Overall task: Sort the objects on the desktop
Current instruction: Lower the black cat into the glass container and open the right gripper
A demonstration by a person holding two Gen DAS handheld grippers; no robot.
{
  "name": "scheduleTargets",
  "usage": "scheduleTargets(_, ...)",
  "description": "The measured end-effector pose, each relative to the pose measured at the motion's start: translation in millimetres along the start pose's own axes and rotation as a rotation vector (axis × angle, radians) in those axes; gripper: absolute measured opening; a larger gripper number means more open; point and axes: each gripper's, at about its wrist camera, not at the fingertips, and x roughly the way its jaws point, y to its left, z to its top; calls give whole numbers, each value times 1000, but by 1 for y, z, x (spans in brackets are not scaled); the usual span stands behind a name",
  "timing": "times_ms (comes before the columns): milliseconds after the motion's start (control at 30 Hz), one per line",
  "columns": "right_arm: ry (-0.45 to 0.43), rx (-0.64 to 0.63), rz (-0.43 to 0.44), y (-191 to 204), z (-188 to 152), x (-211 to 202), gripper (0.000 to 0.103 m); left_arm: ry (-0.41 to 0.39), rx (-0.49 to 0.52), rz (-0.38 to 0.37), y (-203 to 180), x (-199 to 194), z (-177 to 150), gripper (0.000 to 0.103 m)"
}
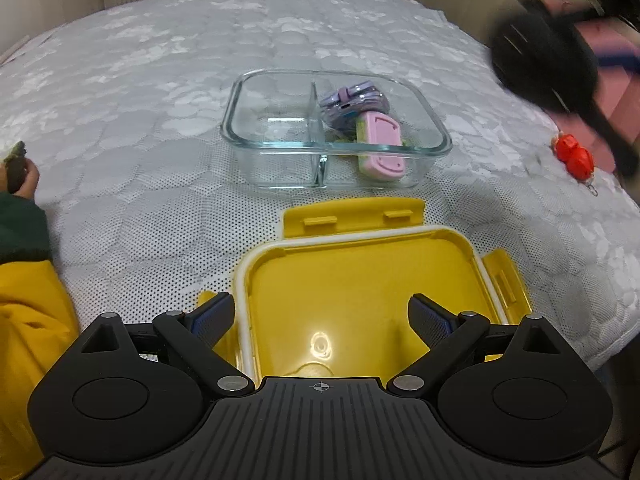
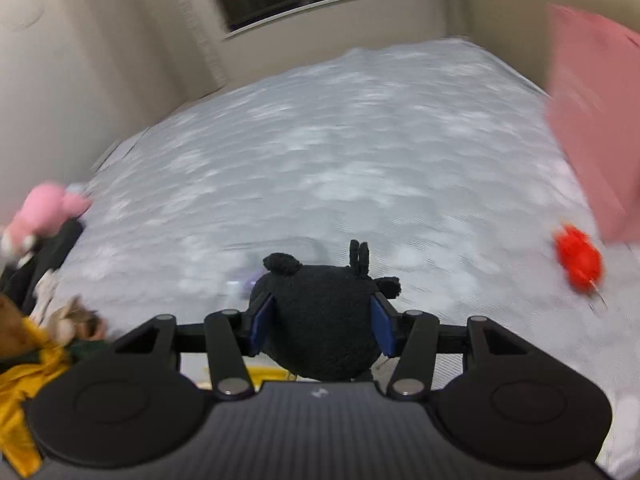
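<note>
Right claw [image 2: 322, 326] clenched on fuzzy black round-eared plush toy [image 2: 320, 320] above quilted white bed [image 2: 360, 140], left claw [image 1: 320, 320] spread wide over glossy yellow lid [image 1: 360, 280], clear divided glass container [image 1: 280, 144] beyond.

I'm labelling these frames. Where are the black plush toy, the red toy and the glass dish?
black plush toy [image 2: 320, 320]: right wrist view, middle of its body.
red toy [image 1: 573, 155]: left wrist view, its middle.
glass dish [image 1: 276, 150]: left wrist view, near wall.
</note>
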Motion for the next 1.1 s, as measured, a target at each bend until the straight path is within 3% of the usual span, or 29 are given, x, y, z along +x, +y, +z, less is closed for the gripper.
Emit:
scheduleTargets(133,67,-108,-10,69,37,36,55,-5,14,4,3,-5,-4,97)
scheduleTargets(267,142,-128,-56,118,55,97,55,-32,39,18,6,-12,-5,97)
scheduleTargets(433,251,-83,-95,143,43,160,55,-38,31,29,22,-8,-5,97)
scheduleTargets(567,293,-105,-133,146,28,186,58,-13,-28,7,39,2,-6,97)
scheduleTargets(800,286,-134,-122,145,26,187,70,-4,-35,-6,41,7,-2,97)
scheduleTargets(1033,264,-117,-76,137,32,172,69,8,-3,10,30,11,-1,97)
scheduleTargets(1100,261,-95,-54,132,33,167,60,6,7,14,26,11,0,97)
